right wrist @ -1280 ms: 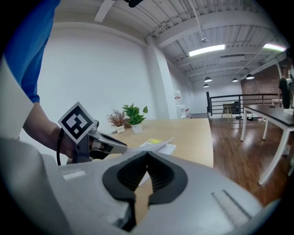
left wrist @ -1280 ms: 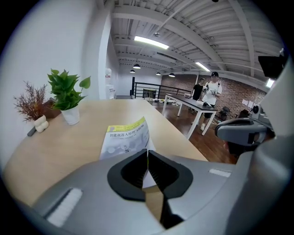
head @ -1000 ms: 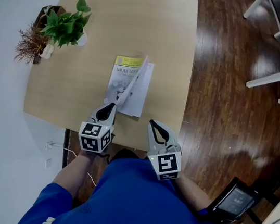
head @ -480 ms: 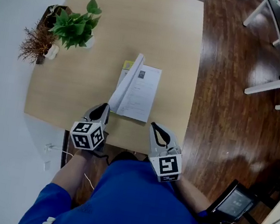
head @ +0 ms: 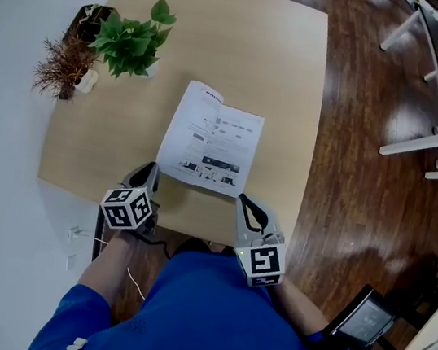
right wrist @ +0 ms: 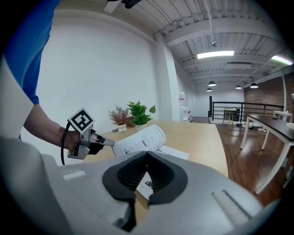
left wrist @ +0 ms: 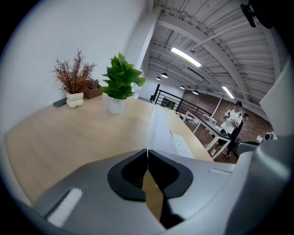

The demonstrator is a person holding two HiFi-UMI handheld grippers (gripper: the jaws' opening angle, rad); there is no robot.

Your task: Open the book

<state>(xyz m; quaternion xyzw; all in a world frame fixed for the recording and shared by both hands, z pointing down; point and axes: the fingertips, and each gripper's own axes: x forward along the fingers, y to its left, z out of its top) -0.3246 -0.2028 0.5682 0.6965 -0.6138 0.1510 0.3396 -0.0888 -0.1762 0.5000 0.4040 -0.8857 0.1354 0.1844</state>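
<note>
On the wooden table [head: 290,66], mid-frame, the raised left leaf of the book [head: 215,149] was seemingly pinched by the left gripper [head: 154,170], best laid flat slowly; the right gripper [head: 241,201] was clenched, empty.

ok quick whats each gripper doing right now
Left gripper: closed on the lifted page edge of the book.
Right gripper: closed, holding nothing, tips at the book's near corner.

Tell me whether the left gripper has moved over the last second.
Yes. The left gripper has swung left along the near edge of the table, turning the cover of the book over.
</note>
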